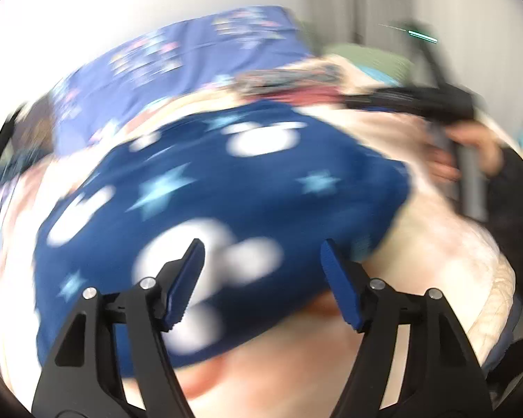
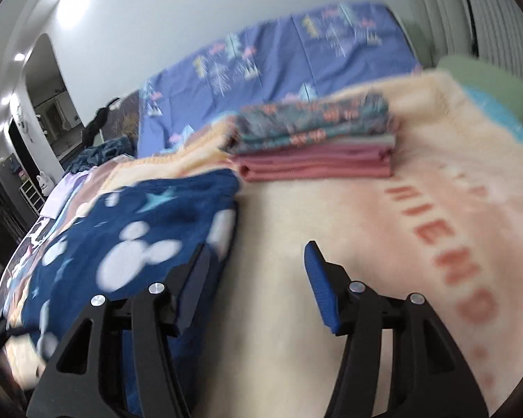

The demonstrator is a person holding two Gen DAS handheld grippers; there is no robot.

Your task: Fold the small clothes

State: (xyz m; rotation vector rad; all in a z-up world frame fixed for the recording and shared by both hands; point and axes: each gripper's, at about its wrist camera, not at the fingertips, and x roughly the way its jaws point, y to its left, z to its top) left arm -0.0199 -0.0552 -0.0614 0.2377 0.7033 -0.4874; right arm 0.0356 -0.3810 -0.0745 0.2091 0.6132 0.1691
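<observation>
A dark blue garment [image 1: 226, 181] with white mouse-head shapes and pale stars lies spread on a cream and pink blanket [image 1: 436, 250]. My left gripper [image 1: 261, 244] hovers over the garment's near part, open, with nothing pinched between its blue pads. In the right wrist view the same garment [image 2: 139, 226] lies to the left. My right gripper [image 2: 257, 247] is open above the blanket [image 2: 296, 313], its left finger [image 2: 195, 278] over the garment's right edge. The left wrist view is badly blurred; the right gripper [image 1: 352, 101] shows there at upper right, held by a hand [image 1: 474, 146].
A stack of folded clothes [image 2: 313, 149], patterned pieces on top of pink ones, sits on the blanket beyond the garment. Behind it lies a purple printed sheet [image 2: 279, 55]. A green pillow [image 2: 488, 80] rests at the far right. A doorway [image 2: 48, 104] opens at left.
</observation>
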